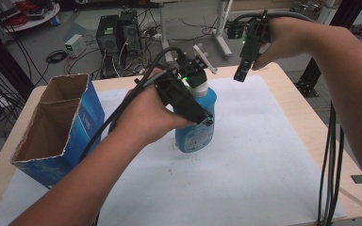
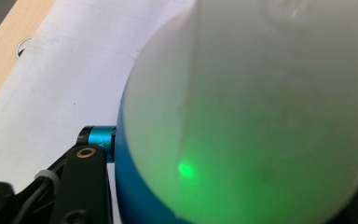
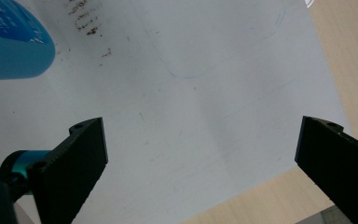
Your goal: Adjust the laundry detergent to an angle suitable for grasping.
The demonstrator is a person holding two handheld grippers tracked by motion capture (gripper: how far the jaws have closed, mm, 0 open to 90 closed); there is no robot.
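covering the wooden desk [image 1: 290, 101], a white sheet [image 1: 245, 160] carries the blue bottle [image 1: 199, 127] beside an open box [image 1: 56, 125]. left tool [image 1: 188, 92] clamps the bottle's neck; right tool [image 3: 200, 154] hangs wide open, empty, with cables and computers on the floor behind.

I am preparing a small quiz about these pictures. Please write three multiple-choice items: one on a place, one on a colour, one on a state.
1. Where is the open cardboard box?
A. left part of the table
B. right part
C. on the floor

2. What colour is the spray bottle body?
A. red
B. blue
C. yellow

3. How are the right tongs?
A. shut on the bottle
B. shut on paper
C. open, holding nothing

Answers:
1 A, the high view shows it at the left.
2 B, its body is blue.
3 C, the jaws stand wide apart over the white sheet.
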